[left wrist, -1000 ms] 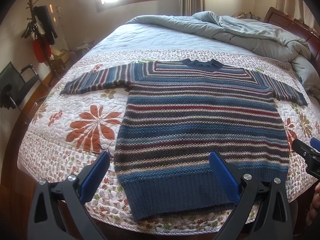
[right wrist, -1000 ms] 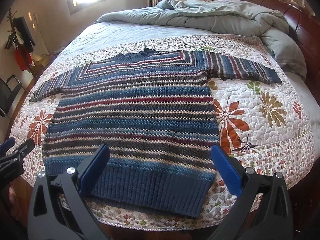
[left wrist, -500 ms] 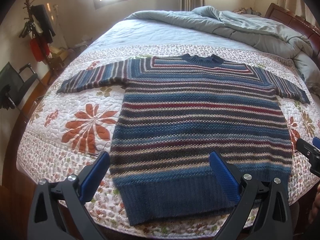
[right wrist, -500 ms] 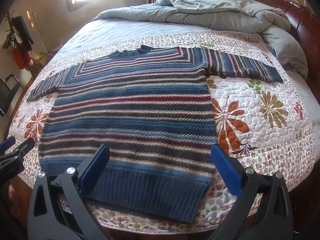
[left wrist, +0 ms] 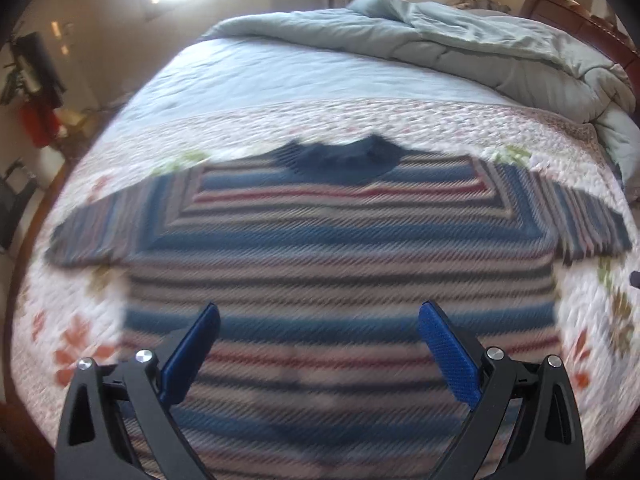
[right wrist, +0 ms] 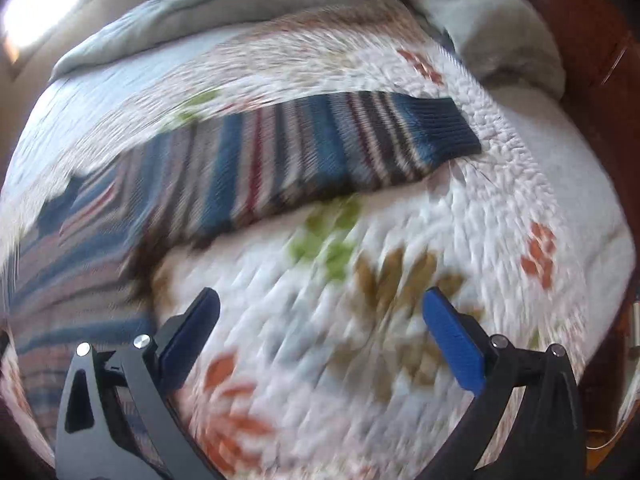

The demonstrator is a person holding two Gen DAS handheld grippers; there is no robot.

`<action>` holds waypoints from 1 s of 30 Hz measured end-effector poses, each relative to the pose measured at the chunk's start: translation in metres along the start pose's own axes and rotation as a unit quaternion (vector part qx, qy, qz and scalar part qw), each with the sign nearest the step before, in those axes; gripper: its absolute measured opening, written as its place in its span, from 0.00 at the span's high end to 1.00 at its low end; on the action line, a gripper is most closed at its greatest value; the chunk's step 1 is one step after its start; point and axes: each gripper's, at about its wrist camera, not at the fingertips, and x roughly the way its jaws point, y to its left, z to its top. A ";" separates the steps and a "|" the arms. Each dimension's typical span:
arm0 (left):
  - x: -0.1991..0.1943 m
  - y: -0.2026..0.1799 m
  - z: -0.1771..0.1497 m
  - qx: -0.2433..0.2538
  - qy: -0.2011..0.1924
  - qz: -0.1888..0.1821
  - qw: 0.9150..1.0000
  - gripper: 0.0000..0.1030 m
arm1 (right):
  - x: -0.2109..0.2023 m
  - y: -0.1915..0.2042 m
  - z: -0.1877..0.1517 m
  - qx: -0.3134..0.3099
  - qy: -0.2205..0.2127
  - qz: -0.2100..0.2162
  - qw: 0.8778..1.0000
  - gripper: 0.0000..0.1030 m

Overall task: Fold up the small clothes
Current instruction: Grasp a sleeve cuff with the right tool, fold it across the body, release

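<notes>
Two grippers hang over the bed (left wrist: 280, 76), and both stand wide open with nothing between their blue pads. One striped sweater (left wrist: 340, 264) lies flat on the floral quilt (right wrist: 360, 280), front up, its dark blue collar (left wrist: 344, 156) pointing toward the rumpled grey duvet (left wrist: 460, 44) at the far side of the bed and its body running lengthwise back from there toward the near edge of the bed. Its sleeves stretch straight out to either side, crosswise to the body. The left gripper (left wrist: 318, 344) is above the lower half of the sweater's body, roughly on its midline, fingers aimed at the collar. The right gripper (right wrist: 320, 336) is off to the sweater's right side, above bare quilt just beside the body and below the outstretched right sleeve (right wrist: 320, 148), whose ribbed navy cuff (right wrist: 440, 128) lies farthest from the collar, near a wooden bed frame (right wrist: 580, 40). Much of both views is smeared, so whether either gripper touches the fabric I cannot tell.
</notes>
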 end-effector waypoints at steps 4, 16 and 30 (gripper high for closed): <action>0.039 -0.054 0.036 0.006 0.015 -0.026 1.000 0.03 | 0.055 -0.044 0.053 0.051 0.046 0.015 0.998 0.02; 0.092 -0.108 0.048 0.026 0.017 -0.033 0.999 0.03 | 0.121 -0.131 0.105 0.141 0.057 0.064 0.986 0.03; 0.078 -0.010 0.030 -0.006 0.013 0.024 1.000 0.03 | 0.046 -0.051 0.109 0.030 -0.065 0.056 0.996 0.89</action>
